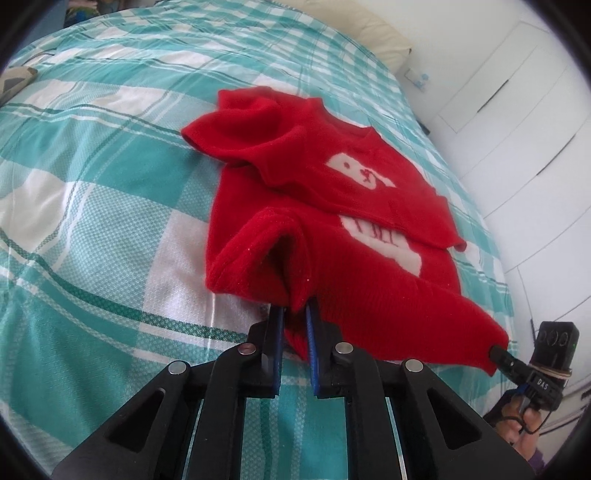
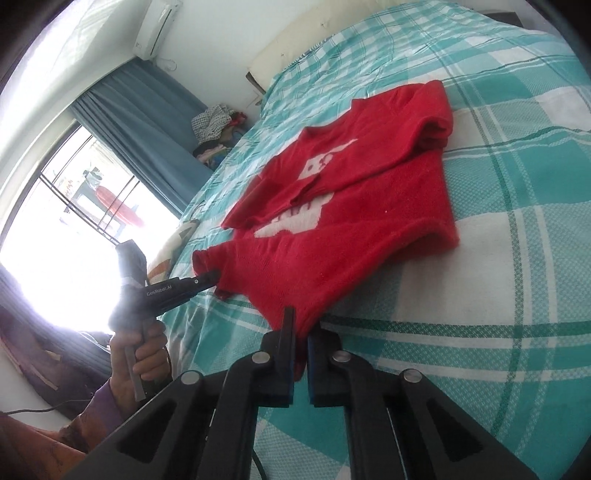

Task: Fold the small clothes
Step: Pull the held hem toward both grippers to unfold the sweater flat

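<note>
Nearest in the left wrist view, the left claw [image 1: 294, 314] is closed on the hem of a red knitted sweater [image 1: 332, 229], the red cloth pinched between its blue-lined fingers [image 1: 276, 325] and bunched into a raised fold just beyond the tips. In the right wrist view the right claw [image 2: 301, 328] is likewise clamped on the near bottom edge of the sweater [image 2: 354, 206], which hangs slightly between its fingers. Each view shows the other claw gripping the opposite bottom corner, so the hem is stretched between the two. A hand [image 2: 138, 354] with a purple sleeve holds the left handle. Beyond the claws the sweater lies on a bed [image 1: 92, 192] covered in a teal and white checked sheet, white motif facing up and sleeves folded inward. Farther off stand a pillow [image 1: 354, 33], blue curtains [image 2: 147, 122] and a window [image 2: 74, 206].
</note>
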The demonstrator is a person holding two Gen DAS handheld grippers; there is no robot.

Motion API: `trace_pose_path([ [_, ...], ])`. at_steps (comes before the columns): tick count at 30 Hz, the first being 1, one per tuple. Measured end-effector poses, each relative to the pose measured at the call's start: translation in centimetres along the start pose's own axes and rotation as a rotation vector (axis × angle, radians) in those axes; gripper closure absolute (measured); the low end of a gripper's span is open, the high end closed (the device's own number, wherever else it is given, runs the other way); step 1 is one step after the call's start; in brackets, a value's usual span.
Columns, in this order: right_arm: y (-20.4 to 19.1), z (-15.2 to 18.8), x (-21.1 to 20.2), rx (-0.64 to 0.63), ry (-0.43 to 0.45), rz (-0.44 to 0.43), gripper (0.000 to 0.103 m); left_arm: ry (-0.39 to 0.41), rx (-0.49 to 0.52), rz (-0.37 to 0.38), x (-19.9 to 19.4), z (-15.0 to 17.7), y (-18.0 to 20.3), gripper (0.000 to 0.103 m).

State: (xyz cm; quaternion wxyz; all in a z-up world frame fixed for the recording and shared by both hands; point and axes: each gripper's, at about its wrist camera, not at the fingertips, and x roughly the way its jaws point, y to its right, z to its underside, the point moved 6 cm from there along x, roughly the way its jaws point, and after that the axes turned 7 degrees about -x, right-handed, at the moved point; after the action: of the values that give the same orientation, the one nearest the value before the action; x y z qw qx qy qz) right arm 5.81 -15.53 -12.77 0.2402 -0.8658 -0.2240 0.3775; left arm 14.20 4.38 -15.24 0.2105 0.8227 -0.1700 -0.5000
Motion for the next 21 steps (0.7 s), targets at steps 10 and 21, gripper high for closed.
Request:
trace_pose_path([
  [10,2.1,0.9,1.1,0.064,-0.019,0.004,0.098,-0.033,0.029,-0.045,3.0,0.4,0.6,0.078],
  [21,3.0,0.2,-1.0,0.135,0.037,-0.058,0.098,-0.085,0.02,0.003,-0.2,1.9,0.0,0.099],
])
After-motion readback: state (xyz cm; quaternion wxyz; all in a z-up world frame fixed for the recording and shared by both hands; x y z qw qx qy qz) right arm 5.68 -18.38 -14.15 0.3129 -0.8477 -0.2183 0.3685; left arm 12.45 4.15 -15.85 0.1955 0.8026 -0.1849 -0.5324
